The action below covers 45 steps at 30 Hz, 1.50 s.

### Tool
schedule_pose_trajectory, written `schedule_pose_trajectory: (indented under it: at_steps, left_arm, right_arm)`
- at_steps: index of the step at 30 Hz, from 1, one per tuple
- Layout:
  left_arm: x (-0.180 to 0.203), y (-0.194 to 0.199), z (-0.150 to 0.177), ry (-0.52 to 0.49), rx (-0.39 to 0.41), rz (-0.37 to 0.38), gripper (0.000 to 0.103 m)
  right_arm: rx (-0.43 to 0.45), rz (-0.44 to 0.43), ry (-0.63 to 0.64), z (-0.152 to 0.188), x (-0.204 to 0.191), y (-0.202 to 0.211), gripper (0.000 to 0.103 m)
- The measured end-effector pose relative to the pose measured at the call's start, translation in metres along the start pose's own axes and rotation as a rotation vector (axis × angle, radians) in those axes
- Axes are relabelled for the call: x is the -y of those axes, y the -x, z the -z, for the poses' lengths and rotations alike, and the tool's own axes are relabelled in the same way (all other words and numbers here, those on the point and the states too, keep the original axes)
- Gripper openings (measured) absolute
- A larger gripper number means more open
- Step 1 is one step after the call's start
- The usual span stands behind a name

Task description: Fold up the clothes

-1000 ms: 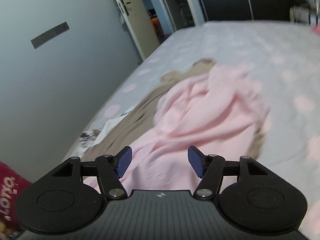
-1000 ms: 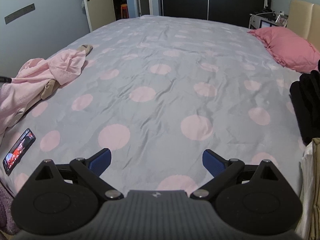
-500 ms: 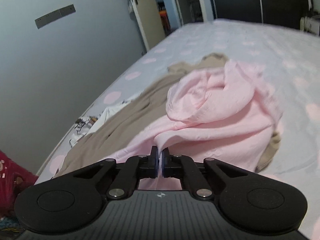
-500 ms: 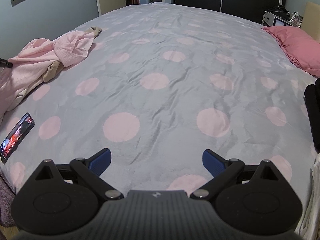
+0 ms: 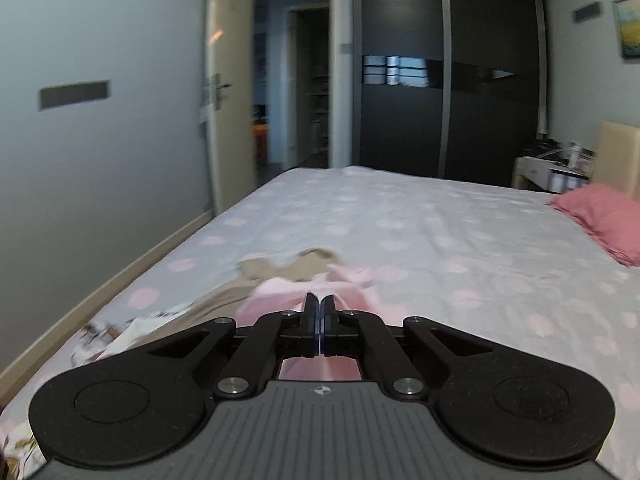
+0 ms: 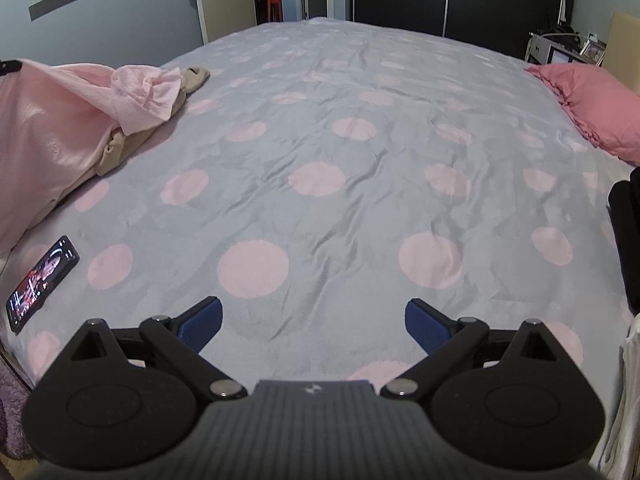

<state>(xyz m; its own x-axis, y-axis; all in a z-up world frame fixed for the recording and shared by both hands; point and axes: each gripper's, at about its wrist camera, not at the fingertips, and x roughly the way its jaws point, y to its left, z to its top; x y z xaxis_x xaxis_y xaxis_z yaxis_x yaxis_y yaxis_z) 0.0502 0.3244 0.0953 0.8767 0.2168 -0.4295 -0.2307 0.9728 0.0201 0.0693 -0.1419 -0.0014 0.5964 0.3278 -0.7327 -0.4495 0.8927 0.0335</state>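
My left gripper [image 5: 321, 304] is shut on a pale pink garment [image 5: 280, 292] and holds it lifted above the bed. In the right wrist view the pink garment [image 6: 52, 128] hangs stretched up toward the far left edge, its far end still resting on a beige garment [image 6: 120, 150]. The beige garment [image 5: 296, 266] also shows in the left wrist view, lying under and beyond the pink one. My right gripper [image 6: 314, 320] is open and empty, low over the grey bedspread with pink dots [image 6: 320, 140].
A phone [image 6: 42, 280] with a lit screen lies near the bed's left front edge. A pink pillow [image 6: 592, 104] lies at the right. A dark item [image 6: 626, 236] and a white cloth [image 6: 628, 400] sit at the right edge. A patterned white cloth [image 5: 120, 332] lies by the left edge.
My left gripper closed on the pink garment and then rose, lifting it off the bed. My right gripper stayed open and shifted only slightly.
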Motion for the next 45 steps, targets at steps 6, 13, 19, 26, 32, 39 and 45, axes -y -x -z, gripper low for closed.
schedule_pose_trajectory:
  at_steps: [6,13,19,26,32,39,45]
  left_arm:
    - [0.042,0.015,-0.006,-0.062,0.006,0.156,0.0]
    - [0.117,0.052,-0.012,-0.154,0.046,0.47,0.0]
    - [0.195,0.09,0.009,-0.246,-0.012,0.811,0.0]
    - [0.254,0.093,0.091,-0.415,-0.286,0.938,0.0]
    - [0.263,0.081,0.154,-0.457,-0.449,0.931,0.004]
    - [0.245,0.072,0.159,-0.358,-0.472,0.814,0.047]
    - [0.196,0.045,0.143,-0.261,-0.449,0.549,0.051]
  right_arm:
    - [0.017,0.011,-0.017,0.001,0.004,0.008,0.099]
    - [0.04,0.027,-0.011,-0.003,0.007,0.014,0.099]
    - [0.087,0.071,-0.049,-0.011,0.023,0.03,0.099]
    - [0.099,0.087,-0.106,-0.007,0.043,0.045,0.099]
    - [0.063,0.025,-0.09,0.002,0.039,0.042,0.099]
    - [0.04,-0.074,-0.035,0.005,0.018,0.032,0.099]
    - [-0.006,-0.113,-0.047,-0.002,0.008,0.006,0.098]
